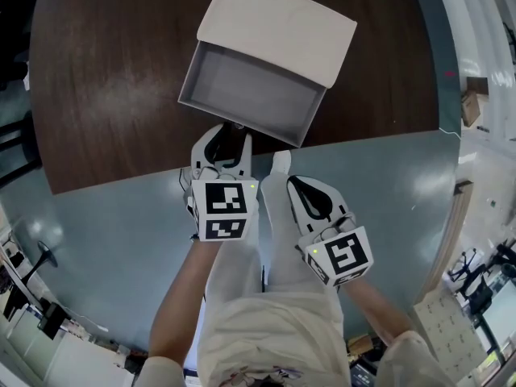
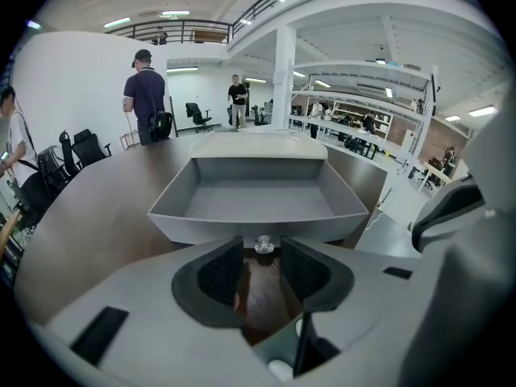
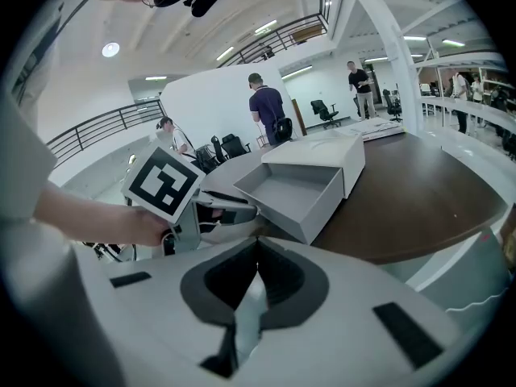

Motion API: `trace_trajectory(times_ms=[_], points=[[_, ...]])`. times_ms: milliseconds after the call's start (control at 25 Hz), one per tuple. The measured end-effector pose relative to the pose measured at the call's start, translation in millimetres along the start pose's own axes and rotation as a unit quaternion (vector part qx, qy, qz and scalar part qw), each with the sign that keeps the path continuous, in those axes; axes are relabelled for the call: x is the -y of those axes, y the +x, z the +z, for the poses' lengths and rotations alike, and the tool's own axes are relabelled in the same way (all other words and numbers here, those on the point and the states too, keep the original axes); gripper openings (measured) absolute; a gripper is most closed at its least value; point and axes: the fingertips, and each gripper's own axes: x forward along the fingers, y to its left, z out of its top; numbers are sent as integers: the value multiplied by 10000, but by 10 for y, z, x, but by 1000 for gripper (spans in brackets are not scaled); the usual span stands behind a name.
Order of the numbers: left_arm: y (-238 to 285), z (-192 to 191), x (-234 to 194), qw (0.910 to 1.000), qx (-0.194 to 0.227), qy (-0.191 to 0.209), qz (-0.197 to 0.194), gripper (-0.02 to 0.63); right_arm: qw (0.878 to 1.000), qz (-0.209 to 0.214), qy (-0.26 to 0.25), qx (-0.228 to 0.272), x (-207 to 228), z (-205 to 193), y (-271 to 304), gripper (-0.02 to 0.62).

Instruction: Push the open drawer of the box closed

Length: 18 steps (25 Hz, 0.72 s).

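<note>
Head view: the white box (image 1: 278,27) sits at 12 o'clock on the dark wood table (image 1: 105,79). Its drawer (image 1: 246,95) is pulled out toward 6 o'clock, and there's nothing in it. The left gripper (image 1: 229,133) is right up at the drawer's front wall. The right gripper (image 1: 302,185) hangs back at about 4 o'clock from the left one, off the table edge and well apart from the drawer.

Left gripper view: the jaws of the left gripper (image 2: 262,263) are a narrow gap apart. The drawer's little knob (image 2: 264,244) sits at 12 o'clock, right in the mouth between the tips. Looks like there's space on both sides of it, so not pinched. The open drawer (image 2: 258,200) fills the middle, with the box (image 2: 260,145) behind it.

Right gripper view: the jaws of the right gripper (image 3: 257,258) are pressed together with nothing between them. The drawer (image 3: 290,192) and box (image 3: 330,160) are up around 1 o'clock, and the left gripper (image 3: 218,206) is at 10 o'clock, nosed against the drawer front.
</note>
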Motion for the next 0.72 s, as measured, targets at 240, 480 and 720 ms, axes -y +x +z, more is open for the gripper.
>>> trace_trajectory(times_ms=[240, 480, 720], points=[[17, 45, -23, 9999, 104, -110, -9, 147, 10000, 40, 21, -13, -87, -12, 43, 6], [29, 15, 14, 9998, 101, -159, -62, 147, 10000, -74, -6, 45, -34, 49, 56, 6], [32, 61, -2, 9997, 147, -180, -106, 149, 9996, -219, -34, 152, 42, 181, 139, 6]])
